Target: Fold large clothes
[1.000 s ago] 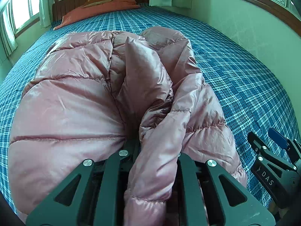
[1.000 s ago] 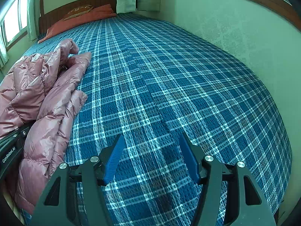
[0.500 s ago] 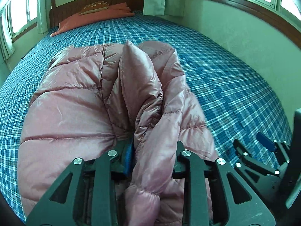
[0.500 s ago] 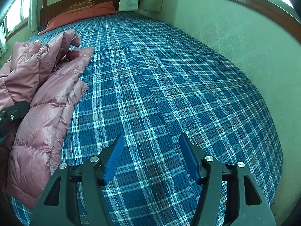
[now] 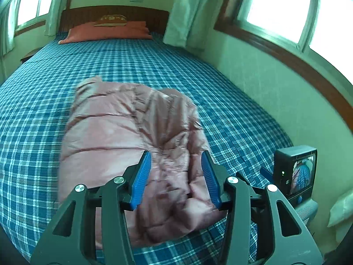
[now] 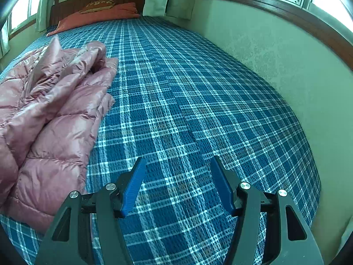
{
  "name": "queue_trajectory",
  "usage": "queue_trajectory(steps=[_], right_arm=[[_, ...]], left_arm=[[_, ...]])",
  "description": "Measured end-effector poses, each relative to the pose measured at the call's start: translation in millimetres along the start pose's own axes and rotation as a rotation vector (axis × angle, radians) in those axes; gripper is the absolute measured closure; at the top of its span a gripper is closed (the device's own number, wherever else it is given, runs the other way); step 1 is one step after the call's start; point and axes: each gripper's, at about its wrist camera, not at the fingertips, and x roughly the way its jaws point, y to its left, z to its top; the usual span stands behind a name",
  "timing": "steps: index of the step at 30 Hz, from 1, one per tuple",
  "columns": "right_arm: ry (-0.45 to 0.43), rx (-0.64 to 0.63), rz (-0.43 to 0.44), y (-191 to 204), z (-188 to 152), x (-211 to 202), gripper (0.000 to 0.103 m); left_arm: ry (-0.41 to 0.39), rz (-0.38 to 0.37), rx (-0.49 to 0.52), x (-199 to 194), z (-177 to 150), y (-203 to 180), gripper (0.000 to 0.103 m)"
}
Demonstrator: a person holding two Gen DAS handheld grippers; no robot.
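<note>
A pink quilted down jacket [image 5: 132,143] lies bunched on the blue plaid bed [image 5: 33,110], blurred in the left wrist view. My left gripper [image 5: 175,154] hovers above its near end. Its jaws are opening, and the blue pads press on nothing; the jacket only shows below and beyond the gap. In the right wrist view the jacket [image 6: 55,121] lies to the left, its sleeves folded over the body. My right gripper [image 6: 178,159] is open over bare bedspread [image 6: 198,99], to the right of the jacket and apart from it.
An orange pillow [image 5: 106,32] with a small cushion on it leans on the wooden headboard [image 5: 110,15] at the far end. A pale wall [image 6: 286,61] with wooden-framed windows runs along the bed's right side. The right hand's camera unit [image 5: 295,172] shows beside the left gripper.
The left gripper let go of the jacket fold it was pinching, opened its jaws, and drew back and upward. The fold dropped onto the bed. The right gripper lifted slightly, still open.
</note>
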Motion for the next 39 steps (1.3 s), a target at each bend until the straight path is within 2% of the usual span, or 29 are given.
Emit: queue_trajectory(steps=[5,10,14,19,21,26,27,28,29,31,35,39], right_arm=[[-0.021,0.047,0.070,3.1,13.3,-16.7,0.042],[-0.036,0.115,0.187,12.6,33.4,-31.0,0.042],[-0.031,0.164,0.283,25.3,45.5,-34.8,0.042],[0.023,0.258,0.440,44.4,54.6,-21.5,0.037],[0.062,0.273,0.487,55.5,56.3,-11.9,0.037],[0.119,0.263,0.534,78.5,53.4,4.9,0.038],[0.119,0.254,0.536,82.1,52.8,6.2,0.046],[0.128,0.246,0.559,84.9,52.5,8.4,0.068],[0.129,0.250,0.573,85.0,52.5,8.9,0.078],[0.118,0.262,0.600,79.7,54.2,6.5,0.088],[0.086,0.275,0.568,60.2,56.5,6.3,0.092],[0.115,0.292,0.555,48.3,46.0,26.7,0.092]], left_arm=[[-0.045,0.086,-0.163,-14.0,2.9,73.4,0.048],[-0.019,0.126,-0.391,-5.4,-8.5,160.5,0.047],[-0.001,0.064,-0.547,4.7,-26.3,199.3,0.047],[0.028,-0.063,-0.699,23.7,-42.4,213.1,0.045],[0.028,-0.078,-0.731,29.0,-46.8,212.9,0.041],[0.027,-0.085,-0.727,35.1,-48.2,209.1,0.040],[0.026,-0.085,-0.719,36.4,-46.8,209.2,0.040],[0.026,-0.085,-0.710,36.5,-45.6,207.7,0.040],[0.026,-0.086,-0.703,36.8,-44.5,206.9,0.040],[0.023,-0.089,-0.688,35.2,-42.3,204.3,0.040],[0.025,-0.098,-0.641,33.2,-37.2,189.9,0.040],[0.057,-0.094,-0.576,46.6,-35.3,168.9,0.039]])
